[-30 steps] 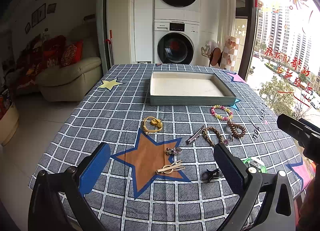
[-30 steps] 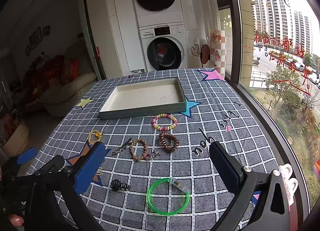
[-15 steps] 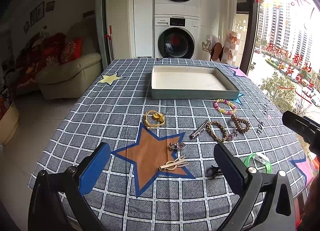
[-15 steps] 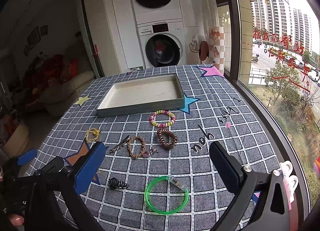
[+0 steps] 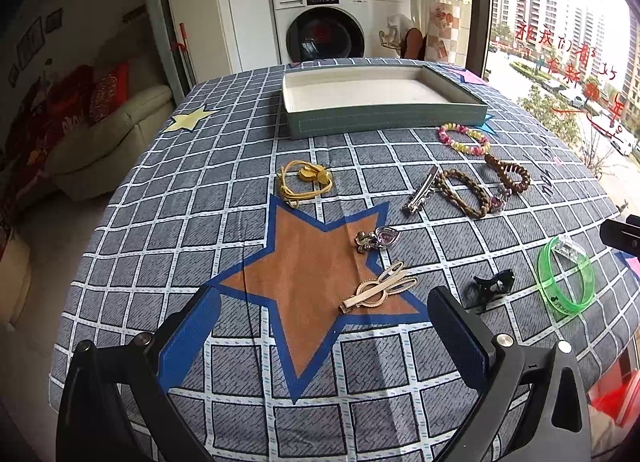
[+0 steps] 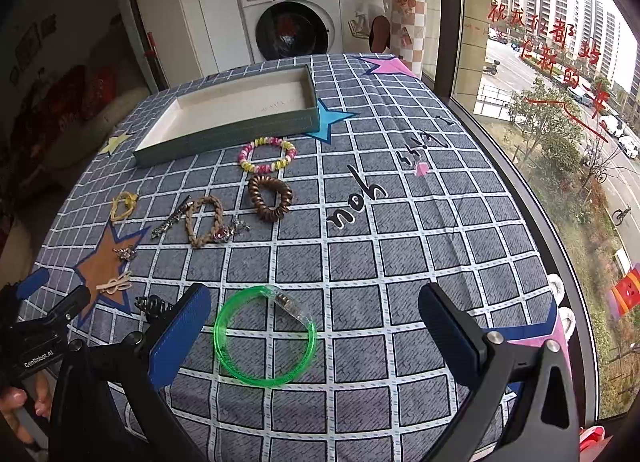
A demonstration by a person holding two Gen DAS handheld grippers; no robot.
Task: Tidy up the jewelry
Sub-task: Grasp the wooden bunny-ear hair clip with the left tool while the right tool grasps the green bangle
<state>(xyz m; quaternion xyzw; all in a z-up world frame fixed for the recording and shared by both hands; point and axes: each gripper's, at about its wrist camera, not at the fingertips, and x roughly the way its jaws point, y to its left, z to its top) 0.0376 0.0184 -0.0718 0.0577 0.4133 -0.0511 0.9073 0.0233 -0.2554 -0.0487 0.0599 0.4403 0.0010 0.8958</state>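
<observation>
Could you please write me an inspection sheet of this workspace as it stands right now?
Surface: table under a grey checked cloth with star prints.
Job's things: tray empty at the far side; on the cloth lie a pink-and-yellow bead bracelet, brown coil hair tie, braided bracelet, silver hair clip, yellow cord bracelet, small silver charm, gold clip, black claw clip, green bangle.
Clutter: nothing seen.
Grippers: left gripper open, above the brown star; right gripper open, above the green bangle.
Cables: nothing seen.
Surroundings: washing machine, sofa, window.
</observation>
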